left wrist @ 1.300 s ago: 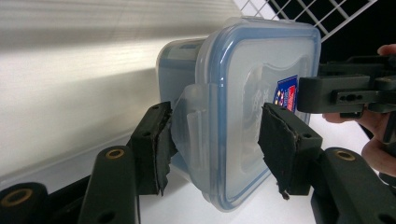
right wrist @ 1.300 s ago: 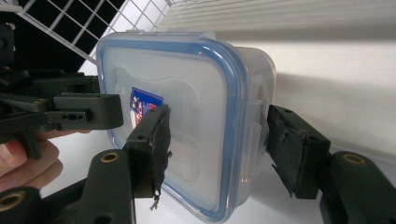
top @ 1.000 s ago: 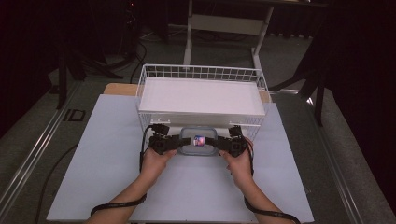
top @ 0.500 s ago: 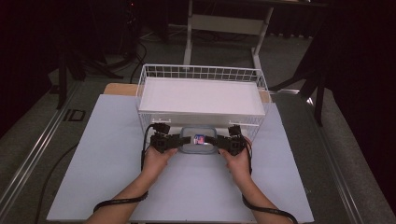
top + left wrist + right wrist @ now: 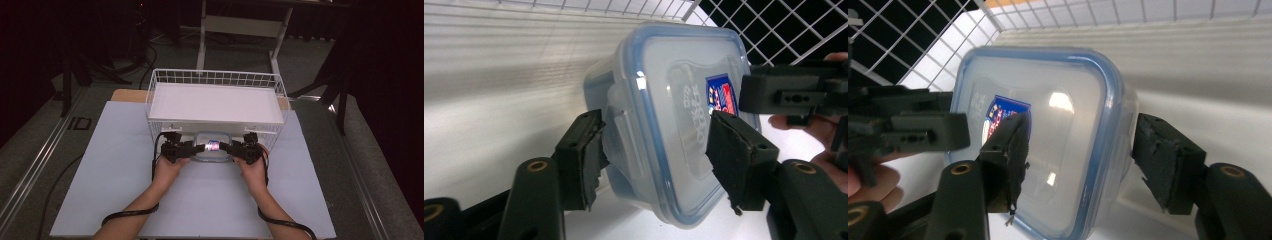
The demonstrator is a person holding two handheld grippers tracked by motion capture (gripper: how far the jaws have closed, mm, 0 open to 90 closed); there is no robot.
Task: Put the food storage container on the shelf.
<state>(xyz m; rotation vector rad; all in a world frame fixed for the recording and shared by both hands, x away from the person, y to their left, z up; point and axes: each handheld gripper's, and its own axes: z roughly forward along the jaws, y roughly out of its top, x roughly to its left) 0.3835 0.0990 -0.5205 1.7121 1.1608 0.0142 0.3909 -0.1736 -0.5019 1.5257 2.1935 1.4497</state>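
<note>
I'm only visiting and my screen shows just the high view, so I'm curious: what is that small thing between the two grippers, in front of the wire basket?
Observer: A clear plastic container with a blue-rimmed lid.
Operator: Are the grippers holding it?
Observer: The left gripper has one jaw on the side latch and one over the lid, straddling the edge.
Operator: And the other one?
Observer: The right gripper straddles the opposite edge; its outer pad stands a little clear of the wall.

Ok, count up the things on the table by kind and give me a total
Wire basket: 1
Plastic container with blue-rimmed lid: 1
Handheld grippers: 2, left gripper and right gripper
Total: 4
</note>
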